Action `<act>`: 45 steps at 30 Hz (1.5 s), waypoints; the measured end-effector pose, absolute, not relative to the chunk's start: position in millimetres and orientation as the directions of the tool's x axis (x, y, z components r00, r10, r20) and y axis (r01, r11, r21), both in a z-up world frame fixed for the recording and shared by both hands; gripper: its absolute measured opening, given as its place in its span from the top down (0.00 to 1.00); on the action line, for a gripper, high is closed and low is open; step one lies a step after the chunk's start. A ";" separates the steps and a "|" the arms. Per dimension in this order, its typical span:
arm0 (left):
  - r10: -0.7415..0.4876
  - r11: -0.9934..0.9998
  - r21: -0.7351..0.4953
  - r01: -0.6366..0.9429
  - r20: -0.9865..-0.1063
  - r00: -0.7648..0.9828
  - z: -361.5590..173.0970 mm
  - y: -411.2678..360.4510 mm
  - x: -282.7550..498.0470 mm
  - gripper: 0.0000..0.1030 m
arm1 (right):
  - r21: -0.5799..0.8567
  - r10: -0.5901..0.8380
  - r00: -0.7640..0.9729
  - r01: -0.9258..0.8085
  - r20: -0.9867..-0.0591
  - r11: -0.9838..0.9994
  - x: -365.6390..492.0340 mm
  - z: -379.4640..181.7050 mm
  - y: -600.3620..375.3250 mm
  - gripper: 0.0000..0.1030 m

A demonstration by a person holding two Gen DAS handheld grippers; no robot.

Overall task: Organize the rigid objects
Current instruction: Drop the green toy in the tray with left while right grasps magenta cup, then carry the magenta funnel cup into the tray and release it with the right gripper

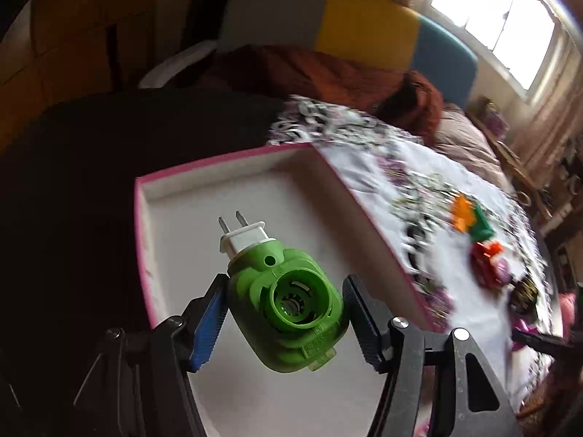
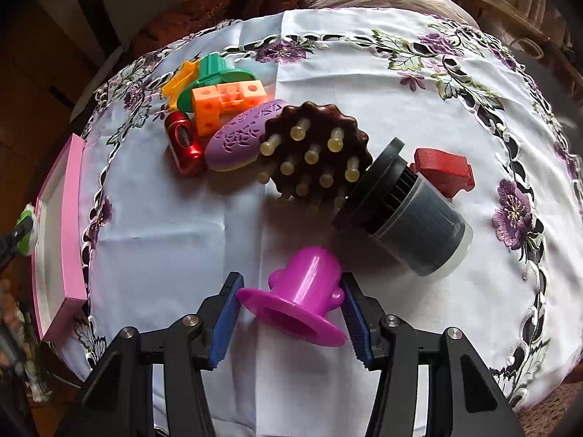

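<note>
Nearby, massage brush (image 2: pixel 315 153), black jar (image 2: pixel 408 215), red block (image 2: pixel 444 171)

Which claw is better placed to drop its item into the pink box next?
Left. The left claw already holds the green plug-in over the pink box; the right claw grips the magenta piece at the tablecloth.

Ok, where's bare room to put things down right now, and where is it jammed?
The pink-rimmed box is bare inside, under the green plug-in device in the left gripper. The cloth is free right of the dark canister. Crowded: the pile from the massage brush to the orange blocks.
</note>
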State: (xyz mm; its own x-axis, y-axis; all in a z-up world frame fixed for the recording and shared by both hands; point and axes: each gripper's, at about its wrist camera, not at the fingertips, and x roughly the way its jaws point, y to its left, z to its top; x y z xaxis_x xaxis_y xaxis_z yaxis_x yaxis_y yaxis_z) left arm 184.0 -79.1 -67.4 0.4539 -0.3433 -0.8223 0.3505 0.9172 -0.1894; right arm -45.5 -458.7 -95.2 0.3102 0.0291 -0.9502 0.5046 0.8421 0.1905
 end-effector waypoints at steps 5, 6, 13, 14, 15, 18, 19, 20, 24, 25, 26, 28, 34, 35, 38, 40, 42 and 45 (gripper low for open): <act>-0.279 0.946 -0.156 0.286 -0.839 0.466 -82.4 -66.5 218.0 0.38 | 0.143 -0.008 0.303 0.473 -0.953 0.870 -41.2 -96.1 -449.9 0.48; -0.273 0.949 -0.155 0.275 -0.841 0.468 -85.0 -64.3 222.0 0.38 | 0.136 -0.013 0.302 0.468 -0.953 0.873 -41.2 -96.0 -449.2 0.48; -0.260 0.960 -0.166 0.227 -0.833 0.488 -86.3 -49.3 225.6 0.24 | 0.104 -0.033 0.290 0.443 -0.956 0.891 -40.0 -98.3 -443.0 0.48; -0.260 0.960 -0.168 0.223 -0.827 0.498 -83.1 -47.5 221.7 0.22 | 0.097 -0.039 0.290 0.439 -0.956 0.893 -39.6 -98.5 -442.2 0.48; -0.254 0.963 -0.162 0.217 -0.820 0.512 -80.0 -44.4 216.6 0.22 | 0.092 -0.043 0.289 0.436 -0.956 0.895 -39.2 -98.7 -441.4 0.48; -0.245 0.966 -0.154 0.207 -0.799 0.549 -69.2 -36.7 194.5 0.22 | 0.070 -0.060 0.287 0.423 -0.956 0.904 -41.9 -96.0 -437.2 0.48; -0.237 0.969 -0.149 0.199 -0.792 0.562 -65.6 -34.1 184.5 0.22 | 0.061 -0.068 0.287 0.417 -0.956 0.907 -41.6 -95.7 -435.6 0.48; -0.232 0.970 -0.144 0.194 -0.785 0.575 -62.0 -32.1 174.6 0.22 | 0.052 -0.075 0.287 0.410 -0.955 0.910 -40.5 -96.0 -433.7 0.48; -0.233 0.969 -0.130 0.212 -0.770 0.594 -56.3 -32.5 133.4 0.22 | 0.026 -0.094 0.294 0.378 -0.951 0.925 -38.7 -95.3 -425.6 0.48; -0.236 0.968 -0.128 0.218 -0.767 0.596 -55.6 -33.6 125.0 0.22 | 0.020 -0.098 0.296 0.373 -0.950 0.928 -38.5 -95.0 -424.3 0.48; -0.240 0.966 -0.128 0.224 -0.765 0.598 -54.6 -34.6 116.3 0.22 | 0.017 -0.100 0.298 0.367 -0.949 0.930 -38.2 -94.8 -423.2 0.48; -0.240 0.966 -0.124 0.228 -0.760 0.605 -52.2 -36.4 101.5 0.22 | 0.012 -0.103 0.300 0.359 -0.948 0.933 -37.8 -94.0 -421.3 0.49; -0.254 0.961 -0.128 0.244 -0.755 0.604 -46.2 -42.3 74.9 0.22 | 0.005 -0.104 0.311 0.331 -0.945 0.944 -33.7 -93.5 -412.8 0.49; -0.249 0.962 -0.120 0.245 -0.754 0.608 -45.5 -42.5 71.6 0.22 | 0.015 -0.095 0.320 0.325 -0.943 0.945 -32.7 -92.3 -410.9 0.49; -0.254 0.961 -0.123 0.249 -0.752 0.608 -43.6 -41.8 66.6 0.22 | 0.037 -0.072 0.347 0.298 -0.935 0.954 -26.2 -86.5 -400.2 0.49; -0.254 0.961 -0.127 0.246 -0.754 0.605 -43.1 -41.6 66.2 0.22 | 0.054 -0.054 0.371 0.273 -0.927 0.961 -18.6 -80.6 -390.5 0.49; -0.260 0.960 -0.132 0.249 -0.753 0.604 -42.6 -40.2 65.6 0.22 | 0.067 -0.032 0.398 0.234 -0.917 0.970 -8.1 -72.9 -376.0 0.49; -0.268 0.957 -0.138 0.254 -0.755 0.599 -43.6 -38.4 64.9 0.22 | 0.079 -0.003 0.430 0.173 -0.903 0.982 8.5 -63.0 -353.4 0.49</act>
State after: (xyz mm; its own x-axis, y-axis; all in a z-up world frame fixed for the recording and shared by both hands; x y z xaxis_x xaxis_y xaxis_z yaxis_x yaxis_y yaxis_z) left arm 64.9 -38.4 -43.6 0.5986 -0.2678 -0.7550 0.2544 0.9572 -0.1378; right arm 8.5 -353.4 -63.0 0.4304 -0.0030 -0.9026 0.1726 0.9818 0.0790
